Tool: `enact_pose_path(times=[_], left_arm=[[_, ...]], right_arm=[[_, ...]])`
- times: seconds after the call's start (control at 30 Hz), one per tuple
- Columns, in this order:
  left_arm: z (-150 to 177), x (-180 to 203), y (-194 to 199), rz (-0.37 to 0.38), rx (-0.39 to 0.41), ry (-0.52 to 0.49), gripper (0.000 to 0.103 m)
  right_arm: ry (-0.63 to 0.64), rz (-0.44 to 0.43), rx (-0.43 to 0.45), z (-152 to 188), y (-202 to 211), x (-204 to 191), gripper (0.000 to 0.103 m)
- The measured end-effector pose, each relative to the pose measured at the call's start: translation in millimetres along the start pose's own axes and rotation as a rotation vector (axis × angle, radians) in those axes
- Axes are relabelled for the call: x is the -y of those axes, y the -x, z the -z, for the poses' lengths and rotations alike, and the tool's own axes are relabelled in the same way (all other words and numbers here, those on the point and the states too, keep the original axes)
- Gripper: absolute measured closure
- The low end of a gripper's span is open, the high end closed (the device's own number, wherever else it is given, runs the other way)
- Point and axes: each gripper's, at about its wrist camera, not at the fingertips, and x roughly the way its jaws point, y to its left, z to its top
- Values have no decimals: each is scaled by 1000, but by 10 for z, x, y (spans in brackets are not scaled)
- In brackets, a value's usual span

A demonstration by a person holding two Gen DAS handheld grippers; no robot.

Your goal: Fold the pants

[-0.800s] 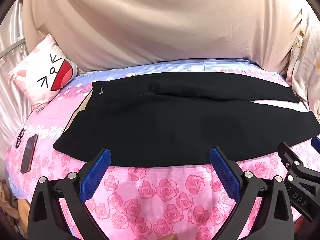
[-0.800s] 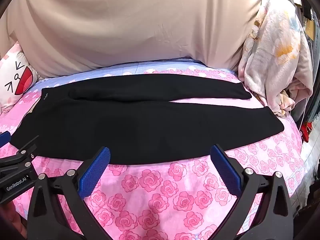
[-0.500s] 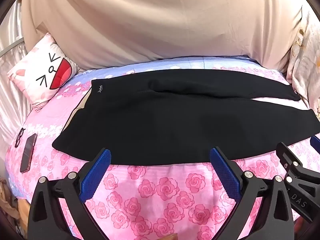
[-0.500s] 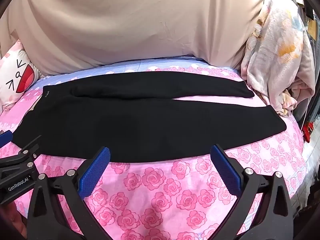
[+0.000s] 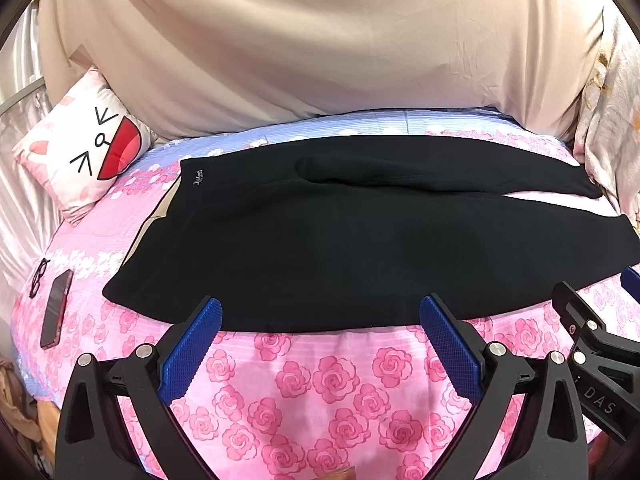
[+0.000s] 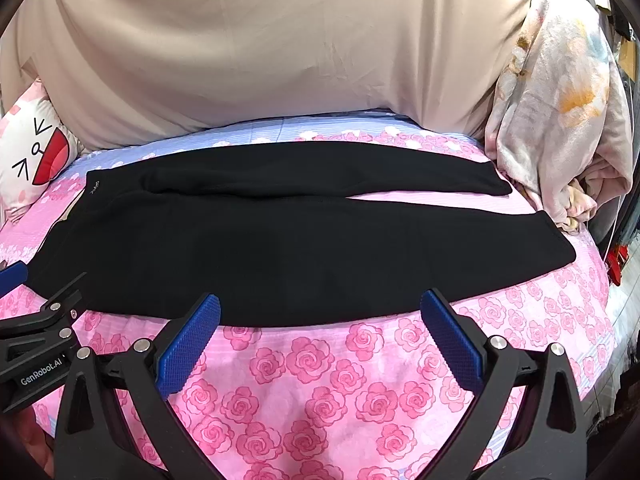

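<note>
Blue bumpy pads sit on the black plastic left gripper (image 5: 318,330), closest to us. Its 2 jaws are spread as wide as they go. Nothing is between them, and they touch nothing. The black plastic right gripper (image 6: 320,330) looks just the same: wide open and empty. Both hang over the near part of the pink bed cover with roses (image 6: 320,392), just in front of the pants.

A little farther off lie the long black soft pants (image 5: 340,248). They are stretched flat across the bed, side to side. The waist end, with a tiny pale logo, is on the left. The 2 leg ends are on the right. The legs lie side by side with a thin strip of pink showing between them near the ends. I see no fold in them yet, so I think all the folding is still left to do.

To the far left lie a dark flat phone (image 5: 56,314) and a white pillow with a cartoon face (image 5: 86,152). Behind it all hangs a big tan cloth (image 6: 260,48).
</note>
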Motion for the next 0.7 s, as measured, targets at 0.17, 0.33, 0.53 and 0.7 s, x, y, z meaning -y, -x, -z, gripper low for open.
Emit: enact_pose_path(times=[0.17, 0.33, 0.53, 0.7], left_arm=[[-10, 2, -20, 0, -3, 1, 5], [-5, -6, -27, -2, -4, 5, 5], [-1, -4, -30, -5, -4, 4, 5], [14, -16, -27, -8, -3, 7, 5]], right_arm=[[1, -3, -2, -8, -5, 5, 5], [0, -1, -1, -7, -8, 10, 5], [-4, -2, 3, 16, -10, 14, 5], [-2, -3, 3, 14, -7, 22, 5]])
